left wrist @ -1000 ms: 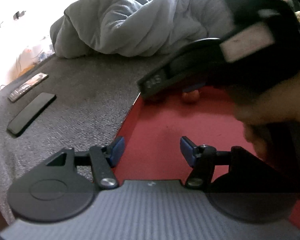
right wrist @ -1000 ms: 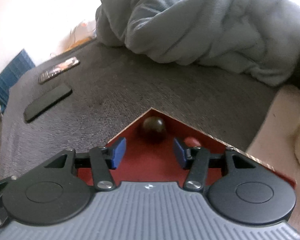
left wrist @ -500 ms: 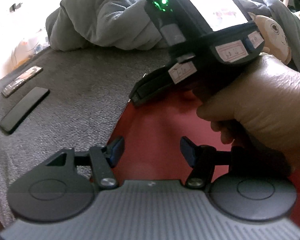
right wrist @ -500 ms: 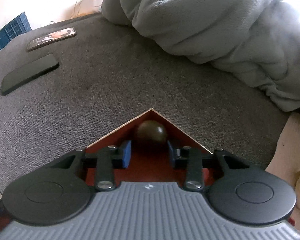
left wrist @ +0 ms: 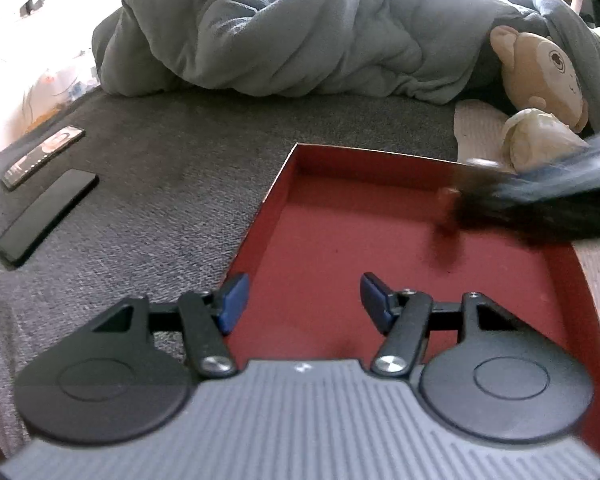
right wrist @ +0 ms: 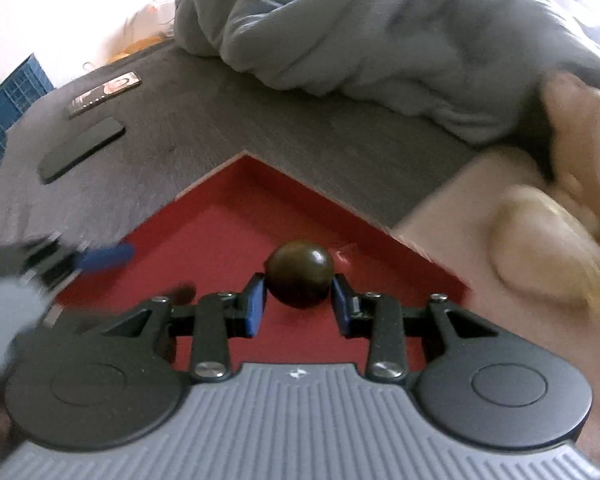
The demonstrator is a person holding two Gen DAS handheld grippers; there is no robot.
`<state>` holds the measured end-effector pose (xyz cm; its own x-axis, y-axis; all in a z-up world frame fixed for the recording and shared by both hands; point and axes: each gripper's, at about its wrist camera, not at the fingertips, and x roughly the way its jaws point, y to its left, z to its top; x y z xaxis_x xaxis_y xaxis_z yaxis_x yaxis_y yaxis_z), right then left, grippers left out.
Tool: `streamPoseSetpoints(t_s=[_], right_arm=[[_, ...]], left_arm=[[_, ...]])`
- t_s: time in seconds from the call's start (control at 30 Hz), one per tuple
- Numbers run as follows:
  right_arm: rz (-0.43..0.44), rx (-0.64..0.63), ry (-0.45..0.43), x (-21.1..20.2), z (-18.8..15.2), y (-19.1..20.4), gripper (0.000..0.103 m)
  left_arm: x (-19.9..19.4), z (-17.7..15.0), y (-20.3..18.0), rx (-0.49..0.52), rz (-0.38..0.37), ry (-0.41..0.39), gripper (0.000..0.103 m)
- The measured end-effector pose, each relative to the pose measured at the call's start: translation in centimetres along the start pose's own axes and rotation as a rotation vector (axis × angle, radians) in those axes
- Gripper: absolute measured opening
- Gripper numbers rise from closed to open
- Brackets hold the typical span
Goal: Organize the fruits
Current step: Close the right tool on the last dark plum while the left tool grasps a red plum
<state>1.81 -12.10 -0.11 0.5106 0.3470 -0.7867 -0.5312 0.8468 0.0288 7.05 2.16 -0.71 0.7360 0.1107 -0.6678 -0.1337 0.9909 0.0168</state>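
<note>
In the right wrist view a dark, round fruit [right wrist: 300,276] sits between the blue pads of my right gripper [right wrist: 299,294], which is shut on it above the red tray [right wrist: 228,216]. A small red fruit [right wrist: 345,254] shows blurred just behind it, near the tray's far right wall. My left gripper [left wrist: 304,300] hangs open over the near left part of the red tray [left wrist: 340,240], with nothing between its fingers. At the right of the left wrist view my right gripper is only a dark moving blur [left wrist: 540,208]. My left gripper's blue finger [right wrist: 104,258] shows blurred at the left.
The tray lies on a dark grey bed cover [left wrist: 160,184]. A heaped grey blanket [left wrist: 300,28] lies behind it, two phones [left wrist: 44,212] to the left, and a plush monkey [left wrist: 540,68] on a beige cloth [left wrist: 476,128] to the right. A blue crate [right wrist: 8,108] stands far left.
My right gripper closed on the dark fruit in the tray's far corner and lifted it clear. The right hand swung from in front of the left camera to the right edge. The left gripper stayed.
</note>
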Motion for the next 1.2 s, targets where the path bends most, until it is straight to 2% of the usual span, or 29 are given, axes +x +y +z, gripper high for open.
streamPoseSetpoints(t_s=[0.13,0.27,0.37,0.47,0.5,0.6,0.8,0.93,1.07,1.17,1.2], right_arm=[[0.028,0.029,-0.003,-5.0,-3.4,0.8,0.040],[0.073,0.065,-0.010,-7.3,-6.7,1.9,0.040],[0.082,0.059,0.005,-8.0,-8.0,1.6,0.040],[0.058,0.061,-0.023,-9.5,-8.2,0.6,0.040],[0.050,0.071,-0.035,-10.1,-8.3,0.1,0.040],[0.035,0.083,-0.069,-11.2,-8.4,-1.1,0.040],[0.071,0.093,-0.125,-13.4,-8.2,-1.7,0.040],[0.087,0.100,-0.135,-14.0,-8.1,-2.3,0.040],[0.095,0.107,-0.139,-14.0,-7.9,-2.6,0.040],[0.103,0.103,-0.143,-14.2,-7.9,-2.7,0.040],[0.105,0.102,-0.144,-14.3,-7.9,-2.6,0.040]], left_arm=[[0.2,0.1,0.1,-0.001,-0.047,0.026,0.064],[0.2,-0.2,0.1,-0.005,-0.069,0.040,0.063],[-0.4,-0.4,-0.4,-0.002,-0.176,0.035,0.063],[-1.7,-1.1,-2.5,0.095,-0.279,-0.003,0.064],[-2.1,-1.4,-3.4,0.130,-0.290,-0.020,0.064],[-1.8,-1.4,-5.5,0.184,-0.250,-0.033,0.064],[2.7,1.7,-5.9,0.076,-0.210,0.057,0.063],[4.7,3.4,-6.5,0.062,-0.191,0.067,0.063],[6.4,4.5,-6.4,0.044,-0.158,0.037,0.061],[7.3,5.0,-5.9,0.052,-0.145,0.012,0.051],[7.5,5.1,-5.7,0.055,-0.147,0.003,0.040]])
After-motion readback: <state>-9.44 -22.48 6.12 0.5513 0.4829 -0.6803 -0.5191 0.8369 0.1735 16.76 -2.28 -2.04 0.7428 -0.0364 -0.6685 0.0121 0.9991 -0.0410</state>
